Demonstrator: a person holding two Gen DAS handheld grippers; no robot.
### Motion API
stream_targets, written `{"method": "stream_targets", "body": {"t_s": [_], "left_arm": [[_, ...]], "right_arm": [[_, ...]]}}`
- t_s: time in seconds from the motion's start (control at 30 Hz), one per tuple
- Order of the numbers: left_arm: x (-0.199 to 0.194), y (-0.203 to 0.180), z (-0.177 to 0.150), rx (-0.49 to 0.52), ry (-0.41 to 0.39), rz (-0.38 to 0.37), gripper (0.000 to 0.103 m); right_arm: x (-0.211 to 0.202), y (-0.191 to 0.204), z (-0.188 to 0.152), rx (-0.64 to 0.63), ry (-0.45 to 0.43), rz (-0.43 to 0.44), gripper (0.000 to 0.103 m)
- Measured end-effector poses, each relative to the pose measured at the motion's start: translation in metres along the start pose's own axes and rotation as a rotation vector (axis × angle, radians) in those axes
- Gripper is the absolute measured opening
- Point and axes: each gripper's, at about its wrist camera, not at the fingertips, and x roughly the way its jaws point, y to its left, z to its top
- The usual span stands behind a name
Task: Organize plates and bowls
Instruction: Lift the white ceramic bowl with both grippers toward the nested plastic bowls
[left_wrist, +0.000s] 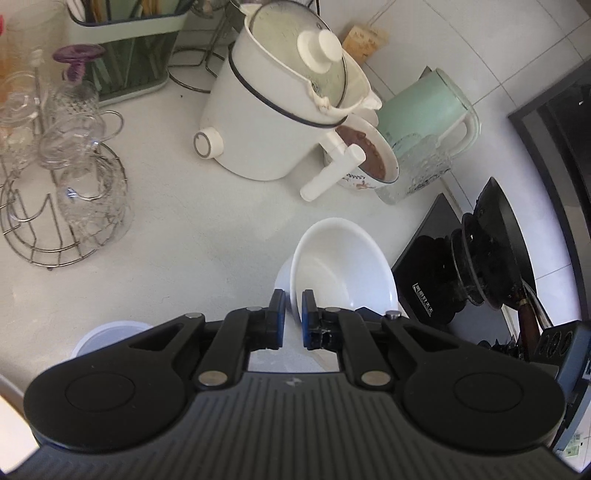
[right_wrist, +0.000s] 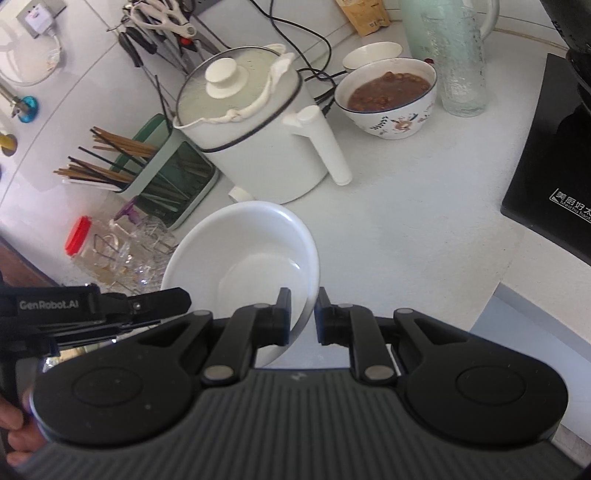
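1. Holding one white bowl (right_wrist: 243, 266) on two edges: my left tongs (left_wrist: 293, 314) are clamped on one side of its rim, my right tongs (right_wrist: 302, 314) on the opposite side. The bowl hangs tilted above the desk (left_wrist: 166, 240), clear of the surface.
2. Risk: slip. Each pair of tongs grips only a thin, glazed lip. If either hand pulls outward or twists against the other, the rim can slide out of the pads and the bowl drops to the desk.
3. Risk: uneven lift. If one hand travels faster than the other, the tilt grows and the load shifts onto a single grip, which I judge too weak to carry it alone.
4. Risk: collision. The white electric pot (right_wrist: 255, 125), with its handle (right_wrist: 321, 144) sticking out, stands just beyond the bowl. A forward swing can strike it.
5. Risk: spill. A patterned bowl of brown food (right_wrist: 388, 99) sits behind that handle, near a glass tumbler (right_wrist: 461, 66). A knock passed on through the pot could tip either one.
6. Risk: side contact. The rack of glasses (left_wrist: 62, 166) stands to the left; a wide leftward sweep could reach it.
7. A second white vessel (left_wrist: 107, 332) lies low beside my left tongs; I cannot tell what it is.
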Motion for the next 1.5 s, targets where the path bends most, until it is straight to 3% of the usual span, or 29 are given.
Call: {"method": "stream_targets", "body": {"t_s": [0.3,0.87,1.1,1.5], "left_arm": [[-0.034,0.009,-0.006,-0.008,-0.043,0.032,0.009],[-0.063,0.057,-0.029,-0.108,-0.078,0.066,0.010],[-0.064,0.073,-0.041,-0.134,-0.086,0.135,0.010],[-0.072,0.103,-0.064,-0.214,-0.086,0.173,0.010]], "right_arm": [[-0.003,0.019,-0.002,-0.007,0.051,0.067,0.016],[0.021,0.054,-0.022,-0.105,0.167,0.112,0.018],[0.042,0.073,-0.031,-0.202,0.217,0.122,0.018],[0.064,0.091,-0.049,-0.287,0.334,0.151,0.019]]}}
